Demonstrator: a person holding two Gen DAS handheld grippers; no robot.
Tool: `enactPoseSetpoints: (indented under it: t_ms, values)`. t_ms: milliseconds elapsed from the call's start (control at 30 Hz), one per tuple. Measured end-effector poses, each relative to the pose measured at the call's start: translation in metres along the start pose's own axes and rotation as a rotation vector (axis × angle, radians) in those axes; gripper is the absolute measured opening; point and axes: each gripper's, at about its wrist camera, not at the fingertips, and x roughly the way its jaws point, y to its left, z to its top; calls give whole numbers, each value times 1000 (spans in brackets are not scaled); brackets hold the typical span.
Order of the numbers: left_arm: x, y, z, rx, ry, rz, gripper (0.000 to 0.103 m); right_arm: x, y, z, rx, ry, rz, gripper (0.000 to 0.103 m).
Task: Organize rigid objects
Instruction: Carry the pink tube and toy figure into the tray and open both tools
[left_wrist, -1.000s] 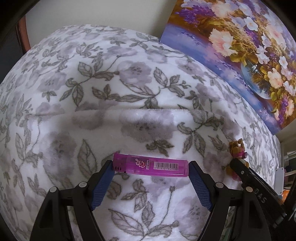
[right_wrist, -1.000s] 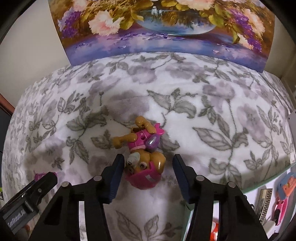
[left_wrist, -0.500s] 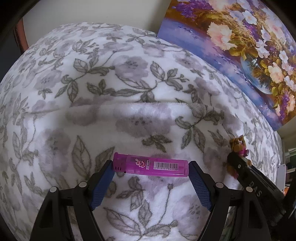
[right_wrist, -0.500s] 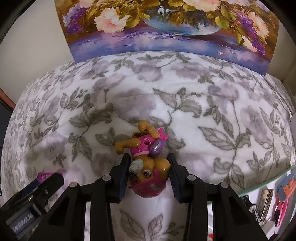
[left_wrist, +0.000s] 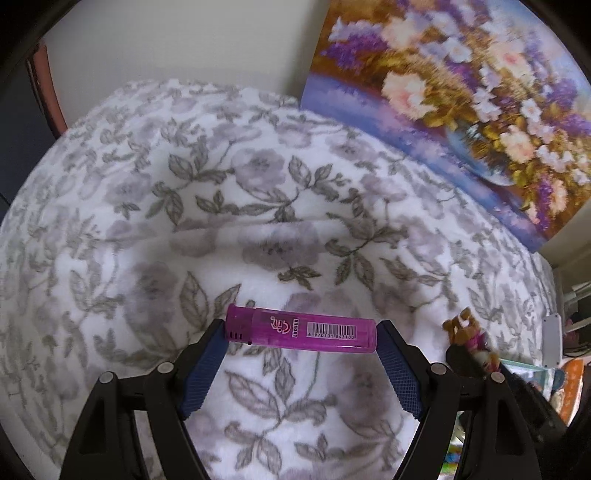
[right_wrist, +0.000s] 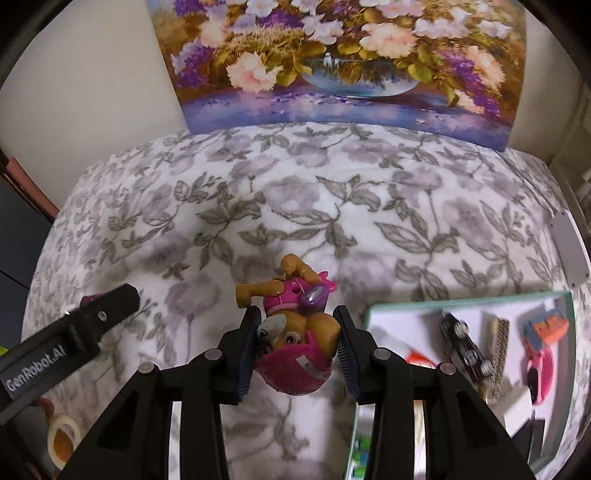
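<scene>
A translucent pink lighter (left_wrist: 301, 329) with a barcode label is held crosswise above the floral blanket, my left gripper (left_wrist: 301, 334) shut on its two ends. A brown and pink toy dog figure (right_wrist: 293, 326) hangs upside down in my right gripper (right_wrist: 297, 332), whose blue pads press on its head. The toy dog (left_wrist: 469, 334) also shows small at the right of the left wrist view, partly behind the other gripper's black body. In the right wrist view the left gripper (right_wrist: 107, 302) reaches in from the lower left, with a sliver of the pink lighter (right_wrist: 88, 298) at its tip.
A white tray with a teal rim (right_wrist: 469, 297) sits at lower right, holding a toy car (right_wrist: 463, 345), a pink and orange item (right_wrist: 543, 336) and other small things. A flower painting (right_wrist: 332, 62) leans on the wall behind the blanket (right_wrist: 295, 206). A tape roll (right_wrist: 64, 439) lies lower left.
My right gripper shut on the toy dog and lifted it off the blanket; the tray came into view. The left gripper rose, still holding the lighter.
</scene>
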Motion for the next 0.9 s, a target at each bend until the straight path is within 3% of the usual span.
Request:
enactPoseSetpoints:
  t_ms: [367,533,900]
  values:
    - [-67,-20,-42,60,-69,-15,83,-54,-24,-44,28,-14,-31,42]
    - [-74,-33,-72,112,-60,-22,83,-68,-45,-66,80,-1,-41,42]
    - [-80,-45,-122,109,-13,-73,83,-98,-83,-103,148,-7,-69,42]
